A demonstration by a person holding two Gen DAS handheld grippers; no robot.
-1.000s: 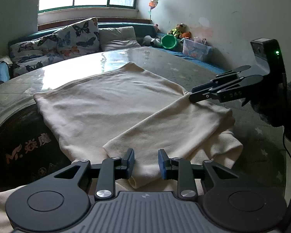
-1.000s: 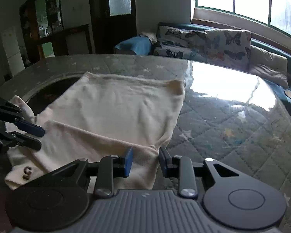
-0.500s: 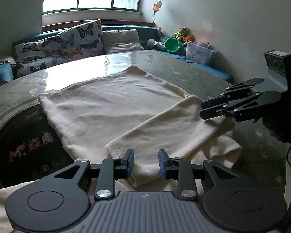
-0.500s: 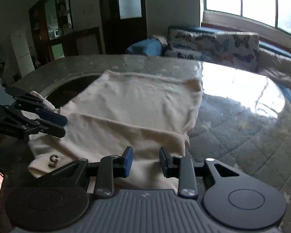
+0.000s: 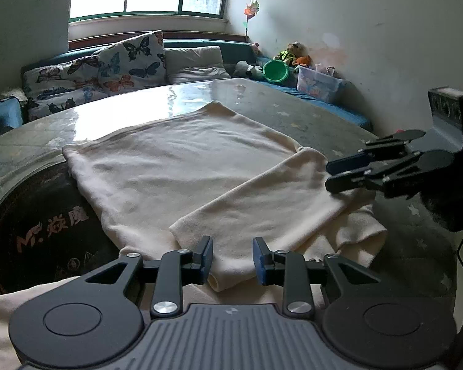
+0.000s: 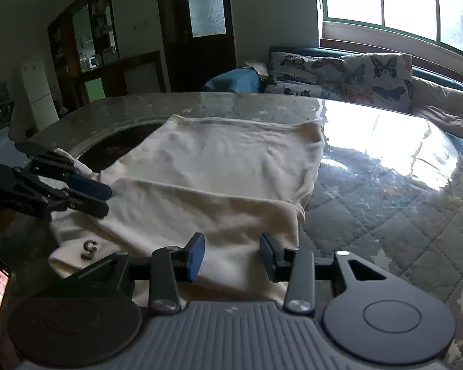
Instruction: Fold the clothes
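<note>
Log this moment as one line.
garment: sleeve folded over | left gripper: open above cloth | right gripper: opening, nothing gripped

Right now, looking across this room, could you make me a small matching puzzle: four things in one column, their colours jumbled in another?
Things:
1. garment
2. bowl
3. butterfly cushion
4. fridge

Colours:
A. green
B. white
C. cream
D. pale with printed wings

Pairs: 1-C, 2-A, 3-D, 4-B
</note>
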